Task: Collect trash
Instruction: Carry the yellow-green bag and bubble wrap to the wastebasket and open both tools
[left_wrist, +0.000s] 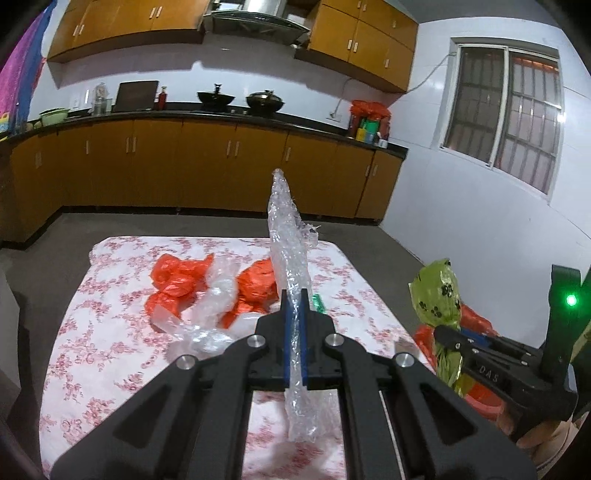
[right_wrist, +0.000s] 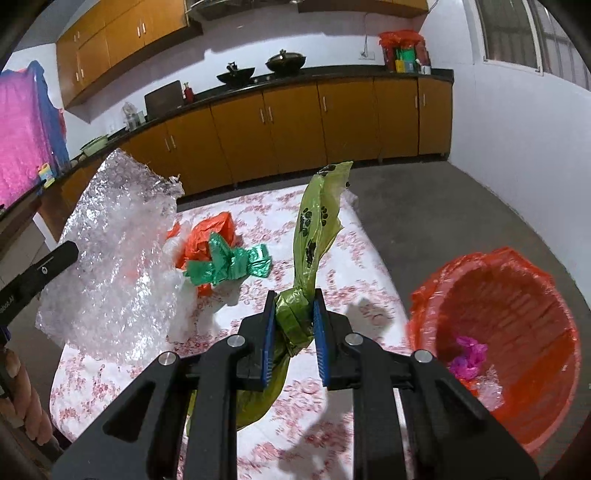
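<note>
Orange-brown kitchen cabinets run along the far wall under a dark countertop, and in front of them stands a table covered with a white cloth printed in pink flowers; everything below is placed against that table.

Above the table's near middle, the left gripper has its blue pads pressed nearly together on a sheet of clear bubble wrap, which sticks up edge-on past the fingertips and hangs out behind them. From the right wrist camera the same sheet shows broad and crinkled over the table's left side.

Over the table's right part, the right gripper holds a knotted olive-green bag with black paw prints; its pads stand a narrow way apart, pinching the knot, with the bag's tail rising above and its body drooping below.

Lying on the cloth toward the table's far half are crumpled orange plastic bags, a loose clear plastic piece among them, and a twisted green bag just beside the orange ones.

On the floor just off the table's right edge sits a bin lined with an orange bag, with a pink scrap and some clear plastic at its bottom.
</note>
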